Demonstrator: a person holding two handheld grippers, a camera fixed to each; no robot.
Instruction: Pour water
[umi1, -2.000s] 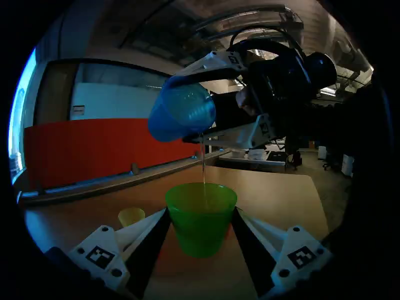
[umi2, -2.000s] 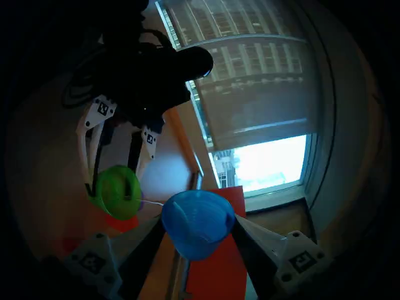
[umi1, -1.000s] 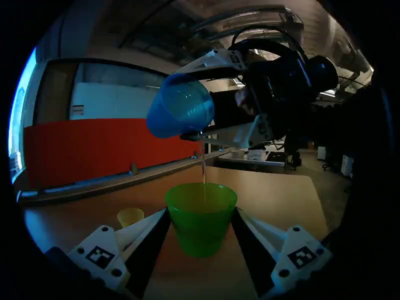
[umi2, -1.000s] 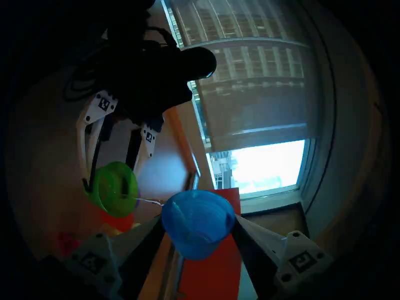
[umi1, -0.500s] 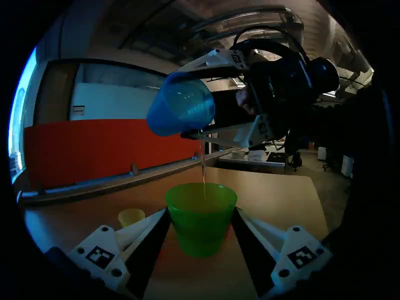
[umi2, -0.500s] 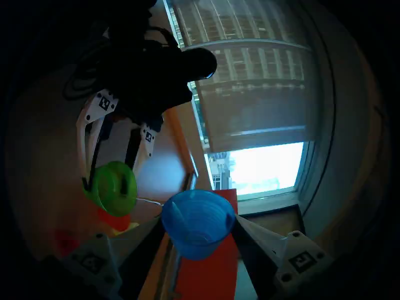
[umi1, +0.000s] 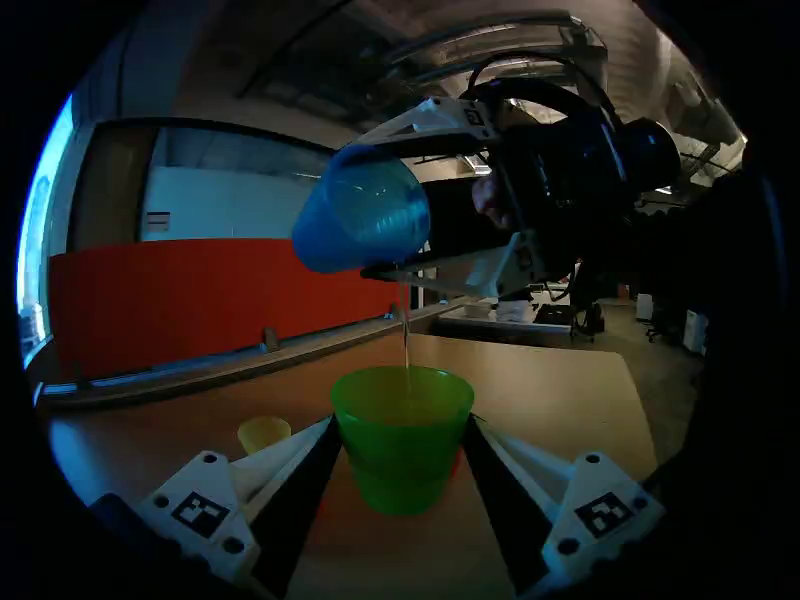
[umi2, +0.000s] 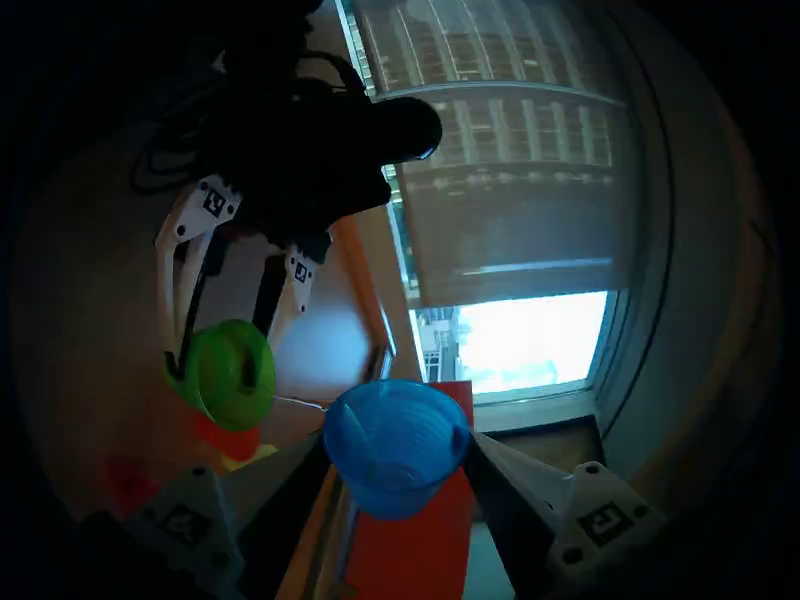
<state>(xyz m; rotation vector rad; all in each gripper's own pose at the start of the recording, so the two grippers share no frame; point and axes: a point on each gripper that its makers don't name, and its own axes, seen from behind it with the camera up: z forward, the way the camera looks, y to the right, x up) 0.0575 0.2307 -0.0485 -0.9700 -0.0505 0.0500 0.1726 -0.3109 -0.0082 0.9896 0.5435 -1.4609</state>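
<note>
**Q:** How many cups are there, and what are they made of?

**A:** Three, all smooth, tapered plastic:
- one green cup (umi1: 402, 450)
- one translucent blue cup (umi1: 360, 210)
- one small yellow cup (umi1: 263, 432), standing toward the worktop's (umi1: 540, 385) edge along the red panel (umi1: 200, 290)

No writing is legible. The near fingers carry two square black-and-white markers (umi1: 200, 512).

**Q:** What is the jaw state?

**A:** The left gripper (umi1: 400, 425) has its jaws clamped on the green cup, upright over the worktop's near edge. Whether the cup rests on the worktop cannot be told. The right gripper (umi2: 395, 440) has its jaws clamped on the blue cup, tipped above the green cup. One thin water stream (umi1: 405, 335) falls from the blue cup's lower rim into the green cup.
</note>
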